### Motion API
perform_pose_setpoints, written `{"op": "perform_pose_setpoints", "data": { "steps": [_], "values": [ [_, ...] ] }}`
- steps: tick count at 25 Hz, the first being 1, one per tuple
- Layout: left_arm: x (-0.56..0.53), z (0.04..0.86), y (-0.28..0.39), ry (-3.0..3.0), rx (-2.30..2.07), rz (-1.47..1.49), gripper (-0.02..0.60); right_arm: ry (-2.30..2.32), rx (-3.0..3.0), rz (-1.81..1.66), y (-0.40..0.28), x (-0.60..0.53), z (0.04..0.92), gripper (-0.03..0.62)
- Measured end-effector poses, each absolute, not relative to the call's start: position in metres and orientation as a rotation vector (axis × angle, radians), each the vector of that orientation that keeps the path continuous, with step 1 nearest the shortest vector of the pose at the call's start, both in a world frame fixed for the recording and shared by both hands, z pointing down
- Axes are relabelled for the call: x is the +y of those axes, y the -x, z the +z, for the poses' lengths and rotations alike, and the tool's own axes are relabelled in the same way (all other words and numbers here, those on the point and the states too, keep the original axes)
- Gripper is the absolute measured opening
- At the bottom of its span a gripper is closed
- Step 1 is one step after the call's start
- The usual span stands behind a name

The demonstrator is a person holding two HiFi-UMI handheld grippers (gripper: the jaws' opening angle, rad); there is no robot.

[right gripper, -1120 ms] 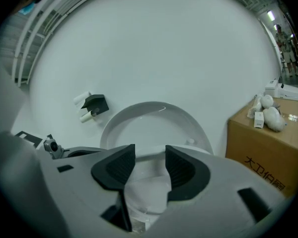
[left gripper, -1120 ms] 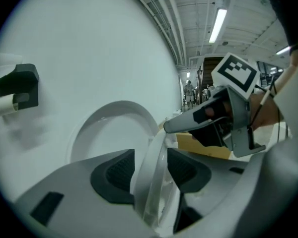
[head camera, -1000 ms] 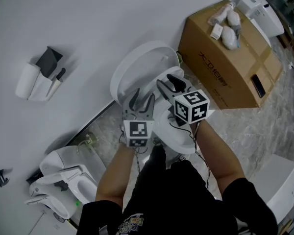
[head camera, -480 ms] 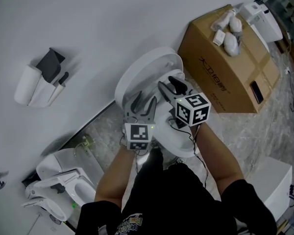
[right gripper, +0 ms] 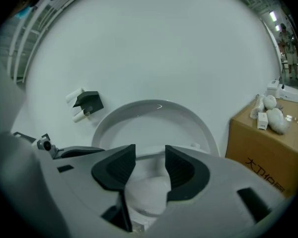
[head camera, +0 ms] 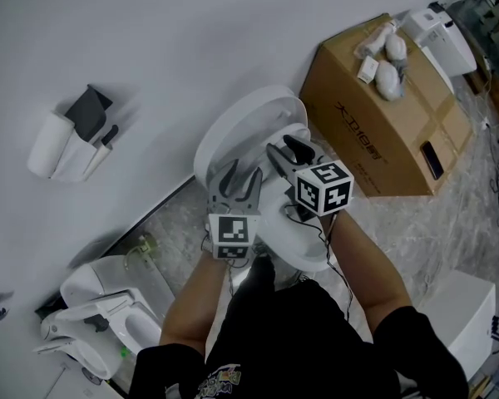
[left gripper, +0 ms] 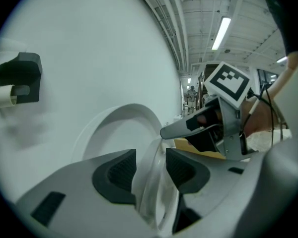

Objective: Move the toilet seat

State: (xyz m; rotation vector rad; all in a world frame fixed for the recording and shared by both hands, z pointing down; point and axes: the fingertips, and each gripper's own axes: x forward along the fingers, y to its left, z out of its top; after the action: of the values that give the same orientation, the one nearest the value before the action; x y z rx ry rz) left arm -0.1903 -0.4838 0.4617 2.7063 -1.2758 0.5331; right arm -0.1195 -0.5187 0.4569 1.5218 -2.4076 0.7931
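A white toilet stands against the wall with its lid [head camera: 245, 127] raised. The toilet seat [left gripper: 148, 175] shows as a thin white edge standing upright between my left gripper's [left gripper: 150, 168] jaws. Those jaws are closing around it, and a thin gap still seems to remain at the right-hand pad. In the head view the left gripper [head camera: 238, 175] is at the lid's lower left. My right gripper [head camera: 283, 150] hovers just to its right, pointing at the lid. It is open, with only the bowl [right gripper: 146, 195] showing between its fingers.
A brown cardboard box [head camera: 382, 115] with small white items on top stands right of the toilet. A white wall holder [head camera: 66, 140] hangs at the left. A second toilet [head camera: 108, 314] stands at the lower left and a white unit [head camera: 474, 314] at the lower right.
Both grippers have stayed almost in place by the raised lid. The left one has shifted slightly down and to the left.
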Motion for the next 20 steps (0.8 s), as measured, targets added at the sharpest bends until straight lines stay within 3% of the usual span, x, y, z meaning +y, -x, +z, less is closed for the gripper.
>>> {"op": "perform_pose_setpoints", "data": {
  "steps": [4, 7, 14, 20],
  "values": [
    [-0.474, 0.451, 0.190, -2.716, -1.293, 0.547, 0.175, -1.502, -2.417, 0.726, 0.114, -0.507, 0.446, 0.137],
    [-0.463, 0.440, 0.188, -2.703, -1.335, 0.539, 0.157, -1.469, -2.476, 0.676, 0.108, -0.490, 0.429, 0.007],
    [-0.413, 0.406, 0.173, -2.654, -1.420, 0.480, 0.025, -1.362, -2.585, 0.458, 0.086, -0.427, 0.383, 0.006],
    [-0.350, 0.372, 0.148, -2.664, -1.452, 0.434, 0.009, -1.265, -2.648, 0.251, 0.073, -0.361, 0.339, 0.005]
  ]
}}
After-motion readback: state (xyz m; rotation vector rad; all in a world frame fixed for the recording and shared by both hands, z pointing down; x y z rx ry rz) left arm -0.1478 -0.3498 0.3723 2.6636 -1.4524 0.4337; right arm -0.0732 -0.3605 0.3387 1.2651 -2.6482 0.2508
